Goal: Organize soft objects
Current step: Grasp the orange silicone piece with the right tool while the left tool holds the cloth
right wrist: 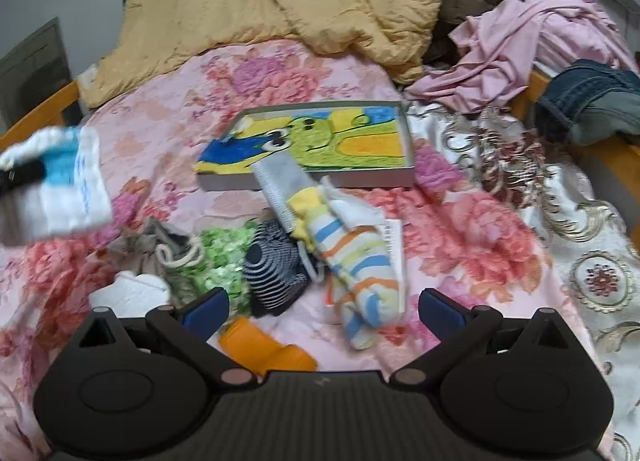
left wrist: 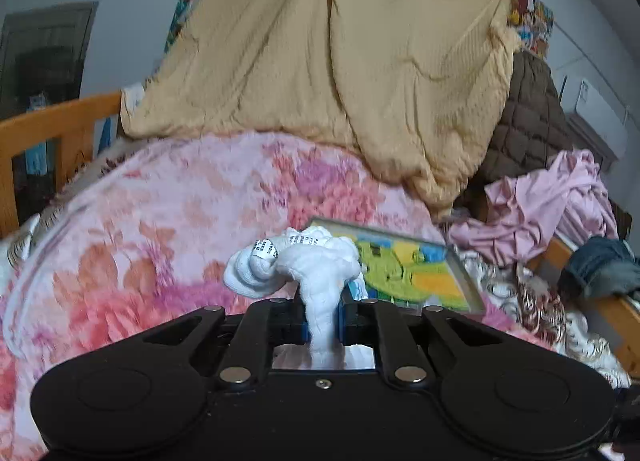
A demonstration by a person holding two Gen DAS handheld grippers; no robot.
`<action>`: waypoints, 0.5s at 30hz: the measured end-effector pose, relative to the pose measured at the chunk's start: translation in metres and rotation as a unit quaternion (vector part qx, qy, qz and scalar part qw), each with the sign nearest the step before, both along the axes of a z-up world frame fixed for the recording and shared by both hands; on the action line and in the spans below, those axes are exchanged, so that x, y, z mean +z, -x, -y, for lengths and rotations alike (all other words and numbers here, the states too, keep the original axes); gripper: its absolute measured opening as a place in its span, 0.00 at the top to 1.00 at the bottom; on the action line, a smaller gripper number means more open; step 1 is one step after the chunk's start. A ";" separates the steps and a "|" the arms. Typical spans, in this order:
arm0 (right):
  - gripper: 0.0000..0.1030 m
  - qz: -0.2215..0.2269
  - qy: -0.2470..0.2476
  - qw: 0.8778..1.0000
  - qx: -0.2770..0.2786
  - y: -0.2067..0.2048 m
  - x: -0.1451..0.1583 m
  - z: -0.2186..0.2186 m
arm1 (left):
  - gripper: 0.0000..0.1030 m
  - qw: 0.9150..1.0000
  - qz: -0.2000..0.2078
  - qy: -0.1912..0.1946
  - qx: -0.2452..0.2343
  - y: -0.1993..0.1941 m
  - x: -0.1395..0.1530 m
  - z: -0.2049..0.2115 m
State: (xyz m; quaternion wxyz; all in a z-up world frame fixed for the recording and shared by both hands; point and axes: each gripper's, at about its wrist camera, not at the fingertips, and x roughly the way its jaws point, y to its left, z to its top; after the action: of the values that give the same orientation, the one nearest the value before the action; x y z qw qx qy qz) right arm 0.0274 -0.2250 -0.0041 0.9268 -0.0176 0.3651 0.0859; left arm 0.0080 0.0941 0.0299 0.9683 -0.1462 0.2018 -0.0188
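White sock (left wrist: 316,269) in left gripper (left wrist: 323,319) (pinched)

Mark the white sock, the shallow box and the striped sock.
white sock (left wrist: 320,261), left wrist view, bunched upper part.
shallow box (right wrist: 320,180), right wrist view, near wall.
striped sock (right wrist: 356,261), right wrist view, middle stripes.

white sock (left wrist: 308,269) | pink floral blanket (left wrist: 160,221) | striped pastel sock (right wrist: 360,261) | tan quilt (left wrist: 340,53)
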 end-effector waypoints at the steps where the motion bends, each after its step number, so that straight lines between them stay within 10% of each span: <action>1: 0.00 -0.005 -0.003 1.000 0.011 0.000 -0.002 -0.003 | 0.88 1.000 0.005 -0.001 0.001 0.000 0.004 -0.001; 9: 0.01 -0.029 -0.016 0.993 0.110 0.005 -0.039 -0.034 | 0.88 1.000 0.013 -0.007 -0.001 0.002 0.010 0.000; 15: 0.11 -0.024 0.064 0.979 0.191 -0.011 -0.078 -0.053 | 0.87 1.000 0.007 -0.005 -0.005 0.002 0.004 0.000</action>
State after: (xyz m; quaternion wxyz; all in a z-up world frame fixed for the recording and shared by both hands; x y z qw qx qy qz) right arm 0.0380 -0.1716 -0.0821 0.8812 -0.1447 0.3817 0.2382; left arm 0.0060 0.0942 0.0337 0.9703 -0.1397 0.1961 -0.0239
